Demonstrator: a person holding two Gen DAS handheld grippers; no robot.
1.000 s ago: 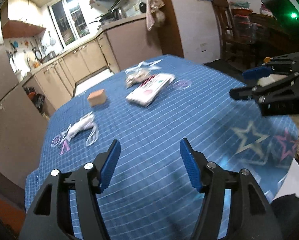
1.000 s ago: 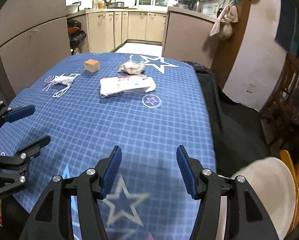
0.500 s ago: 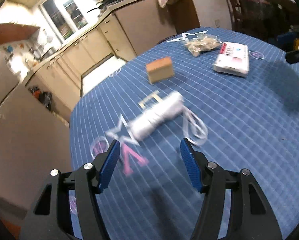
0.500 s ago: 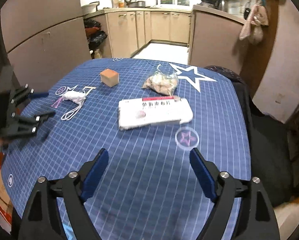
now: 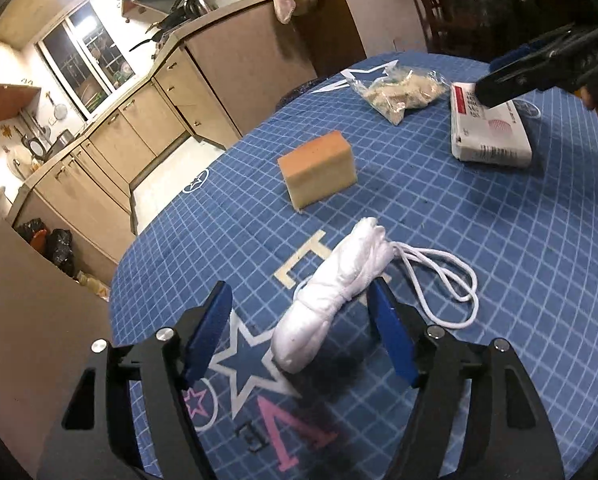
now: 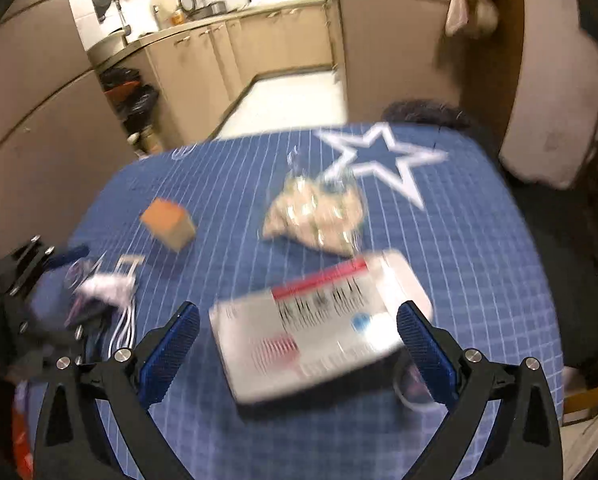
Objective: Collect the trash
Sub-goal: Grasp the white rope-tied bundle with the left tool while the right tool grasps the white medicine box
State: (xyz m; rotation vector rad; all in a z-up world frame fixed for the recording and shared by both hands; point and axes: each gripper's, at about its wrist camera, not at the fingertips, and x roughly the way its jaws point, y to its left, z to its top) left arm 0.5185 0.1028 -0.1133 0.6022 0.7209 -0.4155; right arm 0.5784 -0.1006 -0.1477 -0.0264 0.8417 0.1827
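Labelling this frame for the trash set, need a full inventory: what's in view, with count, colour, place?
white cloth bundle: 1, white with a looped cord, near table edge, between the left fingers
sponge block: 1, orange top and tan sides, mid-table
white box: 1, white with red stripe, between the right fingers
plastic bag: 1, clear with beige contents, far side by the white star
tablecloth: 1, blue with white grid and stars
left hand-held gripper: 1, black with blue pads, open
right hand-held gripper: 1, black with blue pads, open
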